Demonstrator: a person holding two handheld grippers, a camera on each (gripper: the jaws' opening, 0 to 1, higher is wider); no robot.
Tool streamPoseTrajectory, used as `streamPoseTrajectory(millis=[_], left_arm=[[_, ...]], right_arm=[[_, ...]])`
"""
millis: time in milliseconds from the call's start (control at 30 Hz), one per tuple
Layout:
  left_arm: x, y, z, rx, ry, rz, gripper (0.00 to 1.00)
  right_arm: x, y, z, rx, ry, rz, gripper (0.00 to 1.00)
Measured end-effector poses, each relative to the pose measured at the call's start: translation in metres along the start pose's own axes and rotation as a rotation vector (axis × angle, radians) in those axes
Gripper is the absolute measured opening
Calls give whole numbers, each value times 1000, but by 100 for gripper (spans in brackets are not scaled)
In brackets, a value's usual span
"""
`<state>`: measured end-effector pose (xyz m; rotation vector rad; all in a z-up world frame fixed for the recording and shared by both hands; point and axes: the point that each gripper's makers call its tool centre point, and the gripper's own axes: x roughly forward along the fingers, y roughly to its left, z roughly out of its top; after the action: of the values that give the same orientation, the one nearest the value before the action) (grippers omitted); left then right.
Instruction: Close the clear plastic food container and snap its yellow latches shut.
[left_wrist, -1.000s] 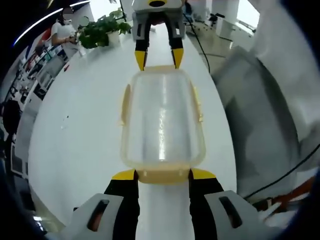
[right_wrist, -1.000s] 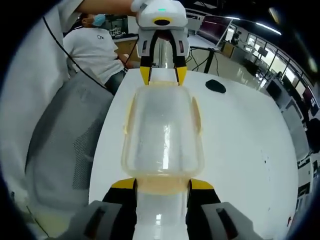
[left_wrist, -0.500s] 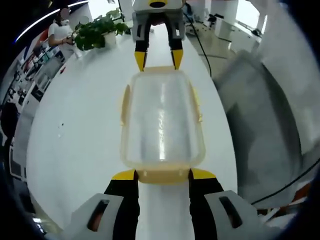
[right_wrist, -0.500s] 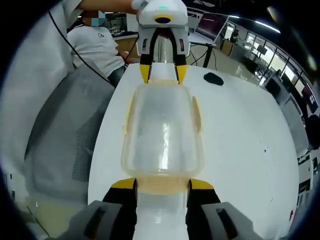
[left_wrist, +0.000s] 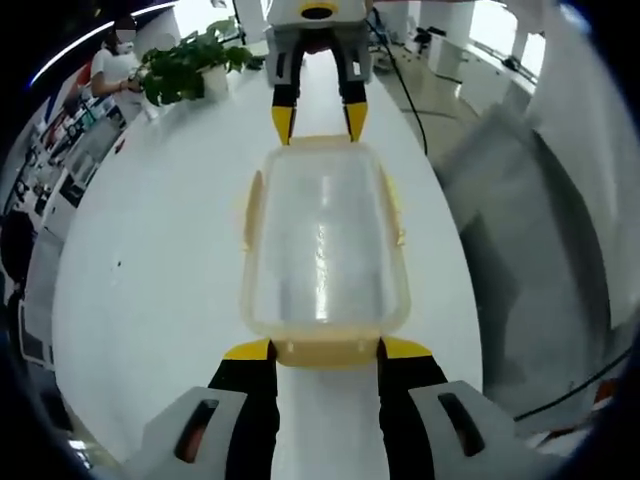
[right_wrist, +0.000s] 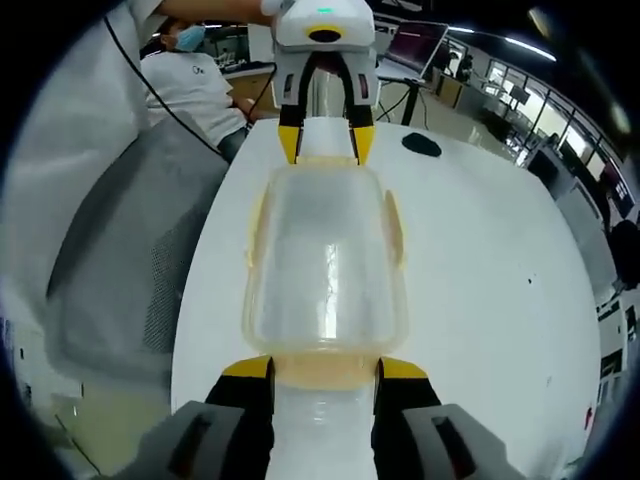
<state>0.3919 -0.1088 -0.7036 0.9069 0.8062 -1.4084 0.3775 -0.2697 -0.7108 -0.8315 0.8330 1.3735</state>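
**Container flanked end to end by both claws**

The clear lidded container (left_wrist: 324, 245) lies on the white worktop (left_wrist: 160, 260) lengthwise between the two claws. The left claw (left_wrist: 324, 349) stands wide open, its yellow tips bracketing the near yellow end latch (left_wrist: 325, 351). The right claw (right_wrist: 323, 369) is equally spread at the opposite end latch (right_wrist: 322, 372). Neither grips anything. Side latches (left_wrist: 250, 208) sit against the lid.
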Motion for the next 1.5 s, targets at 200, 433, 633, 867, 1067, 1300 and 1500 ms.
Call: streamPoseTrajectory(millis=[200,433,633,867,1067,1300,1500], left_arm=[[8,2,8,3,-2,-4,36],[16,1,15,-2,-22,-10,36],[27,3,20,3,-14,-7,36],[37,4,24,5,-9,-16,36],[41,4,28,-4,-11,-21,36],[47,1,30,0,-6,-35,36],[53,1,27,0,8,-36,36]], right_arm=[[0,0,-11,10,9,1,36],[0,1,-23,4,26,0,36],[0,-1,-33,13,36,1,36],[1,-1,-44,19,49,2,36],[1,-1,-50,14,59,6,36],[4,1,-57,18,69,14,36],[6,-1,-58,11,67,9,36]])
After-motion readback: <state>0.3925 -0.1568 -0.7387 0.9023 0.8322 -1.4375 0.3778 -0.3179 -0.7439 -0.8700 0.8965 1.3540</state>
